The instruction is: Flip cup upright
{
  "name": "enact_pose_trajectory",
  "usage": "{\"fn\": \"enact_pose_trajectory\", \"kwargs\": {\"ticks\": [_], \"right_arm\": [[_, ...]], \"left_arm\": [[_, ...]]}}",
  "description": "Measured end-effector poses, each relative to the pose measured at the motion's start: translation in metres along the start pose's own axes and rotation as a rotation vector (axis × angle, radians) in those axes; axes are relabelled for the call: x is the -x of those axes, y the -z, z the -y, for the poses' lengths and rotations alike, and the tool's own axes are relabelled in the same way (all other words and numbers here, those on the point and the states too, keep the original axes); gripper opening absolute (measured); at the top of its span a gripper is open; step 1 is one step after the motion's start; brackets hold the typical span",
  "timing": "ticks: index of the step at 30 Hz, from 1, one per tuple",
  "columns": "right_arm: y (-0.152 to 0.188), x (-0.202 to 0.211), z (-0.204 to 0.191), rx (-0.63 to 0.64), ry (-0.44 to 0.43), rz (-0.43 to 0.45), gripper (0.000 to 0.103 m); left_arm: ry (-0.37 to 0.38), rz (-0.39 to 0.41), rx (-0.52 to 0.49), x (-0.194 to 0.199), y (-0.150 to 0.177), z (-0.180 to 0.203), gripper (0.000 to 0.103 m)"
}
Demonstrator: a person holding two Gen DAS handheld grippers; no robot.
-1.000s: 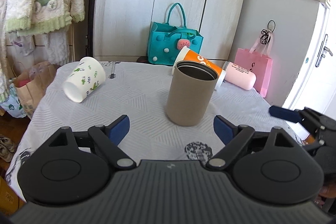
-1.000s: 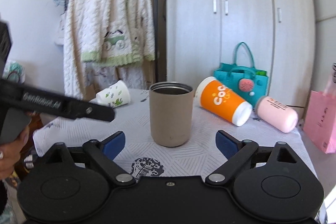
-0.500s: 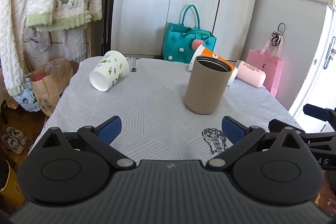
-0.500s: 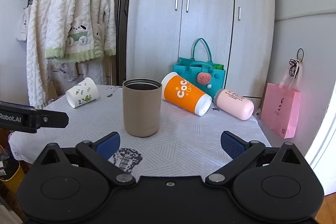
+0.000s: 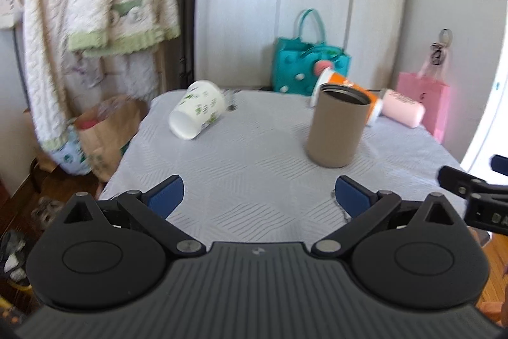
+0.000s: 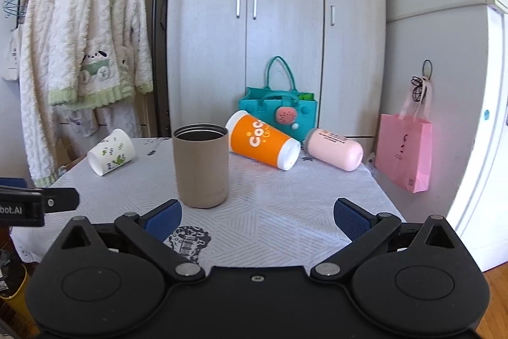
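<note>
A tan cup stands upright on the table. A white cup with green prints lies on its side at the far left. An orange cup and a pink bottle lie on their sides behind the tan cup. My left gripper is open and empty, short of the tan cup. My right gripper is open and empty, near the table's front edge.
The table has a white patterned cloth. A teal bag and a pink bag stand behind it by the wardrobe. White robes hang at the left. A paper bag sits on the floor left of the table.
Both grippers have drawn back from the tan cup, which looks smaller and farther. The left wrist view has swung left and is blurred. Both stay open.
</note>
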State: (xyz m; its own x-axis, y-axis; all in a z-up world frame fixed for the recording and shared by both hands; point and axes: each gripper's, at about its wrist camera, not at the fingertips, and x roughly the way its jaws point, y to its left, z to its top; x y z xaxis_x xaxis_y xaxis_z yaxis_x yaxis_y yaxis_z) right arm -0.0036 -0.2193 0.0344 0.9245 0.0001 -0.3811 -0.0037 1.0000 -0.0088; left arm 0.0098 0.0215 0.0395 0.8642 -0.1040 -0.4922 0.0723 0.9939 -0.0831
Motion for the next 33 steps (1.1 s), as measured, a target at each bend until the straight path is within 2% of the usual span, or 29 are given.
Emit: {"fn": "enact_pose_trajectory", "kwargs": {"ticks": [8,17,33], "right_arm": [[0.004,-0.001,0.003,-0.016,0.023,-0.013,0.103],[0.008,-0.002,0.002,-0.005,0.028,-0.01,0.103],[0.011,-0.008,0.006,0.008,0.058,-0.008,0.103]], "left_arm": [[-0.013,0.017,0.045,-0.001,0.004,-0.009,0.103],[-0.043,0.02,0.0,-0.007,0.007,-0.002,0.103],[-0.036,0.015,-0.016,-0.01,0.008,0.001,0.103]]}}
